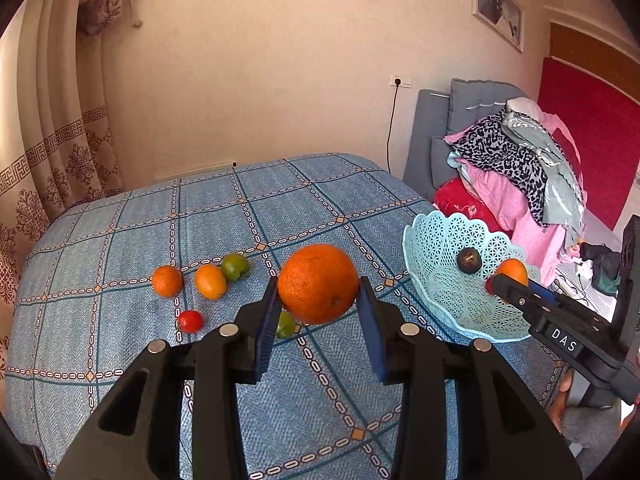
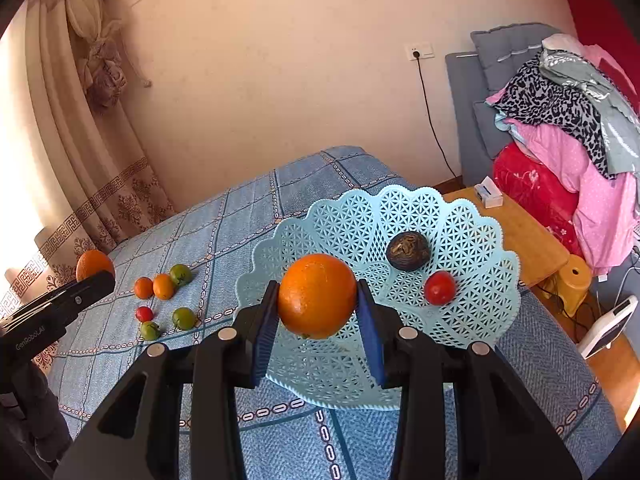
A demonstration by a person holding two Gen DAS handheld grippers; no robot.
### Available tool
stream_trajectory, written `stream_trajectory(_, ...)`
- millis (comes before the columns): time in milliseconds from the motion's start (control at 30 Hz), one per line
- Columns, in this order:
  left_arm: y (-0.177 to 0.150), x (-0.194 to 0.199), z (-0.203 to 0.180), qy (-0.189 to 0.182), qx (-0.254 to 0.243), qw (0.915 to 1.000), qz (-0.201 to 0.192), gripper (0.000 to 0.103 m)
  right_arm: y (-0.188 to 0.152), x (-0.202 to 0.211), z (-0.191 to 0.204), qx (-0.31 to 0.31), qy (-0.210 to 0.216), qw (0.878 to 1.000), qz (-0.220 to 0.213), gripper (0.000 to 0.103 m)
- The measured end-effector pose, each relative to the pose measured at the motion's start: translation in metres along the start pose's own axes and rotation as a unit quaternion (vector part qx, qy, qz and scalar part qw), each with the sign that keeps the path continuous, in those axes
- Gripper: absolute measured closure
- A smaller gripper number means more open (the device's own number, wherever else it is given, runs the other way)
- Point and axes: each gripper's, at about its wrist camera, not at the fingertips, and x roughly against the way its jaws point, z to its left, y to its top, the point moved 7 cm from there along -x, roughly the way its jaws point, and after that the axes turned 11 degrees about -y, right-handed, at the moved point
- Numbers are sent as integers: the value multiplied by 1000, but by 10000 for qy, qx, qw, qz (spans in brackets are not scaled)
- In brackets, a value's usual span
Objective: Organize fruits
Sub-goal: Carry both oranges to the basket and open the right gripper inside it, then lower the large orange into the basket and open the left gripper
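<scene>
Between the jaws of the right gripper [image 2: 318, 300] sits an orange [image 2: 317, 295], clamped at its widest girth by both blue pads and carried clear of any surface. Directly beyond and below it lies the light-blue lattice basket [image 2: 472, 216], so the fruit hangs over the near-left part of the bowl; the release path is judged to be straight down and slightly forward. Being round, the orange has no long axis to align.

Inside the basket, a dark wrinkled fruit [image 2: 408, 251] rests at the far side and a red tomato [image 2: 439, 288] to its near right. Both lie right of the held orange and well apart from it, leaving the basket's left and near floor free as the landing zone.

The left gripper [image 1: 318, 308] likewise holds a second orange [image 1: 318, 284] between narrow-set jaws, raised above the blue checked bed cover [image 1: 120, 360]. The basket lies to its right, and the right gripper occupies that approach, so the right side is nearer and should deposit first.

Remaining fruit on the bed, left of the basket:
- a small orange [image 1: 167, 281], an oval orange fruit [image 1: 210, 281] and a green tomato [image 1: 235, 267], in a row, the last two touching;
- a small red tomato [image 1: 190, 321] nearer;
- a further green tomato [image 1: 286, 324] partly hidden behind the left pad.

A second loose green one [image 2: 150, 330] shows in the right view.
</scene>
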Motion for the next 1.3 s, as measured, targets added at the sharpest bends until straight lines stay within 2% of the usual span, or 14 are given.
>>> stream_trajectory(267,2,-19,-41,-343,-264,9990,136,64,-4,-9,-22,-14,-362,9993,12,64)
stream_trajectory(367,2,-25,-51,-410,-333,9984,193,64,-6,-10,-26,-56,-374,9993,50,64)
stream_trajectory(967,2,-54,-84,-769,-569,9944,447,64,0,-6,-48,-335,-510,9981,-103,64)
stream_trajectory(1300,-5,-80,-106,-1144,-612,9889,719,64,4,-5,-73,-743,-739,9943,-203,64)
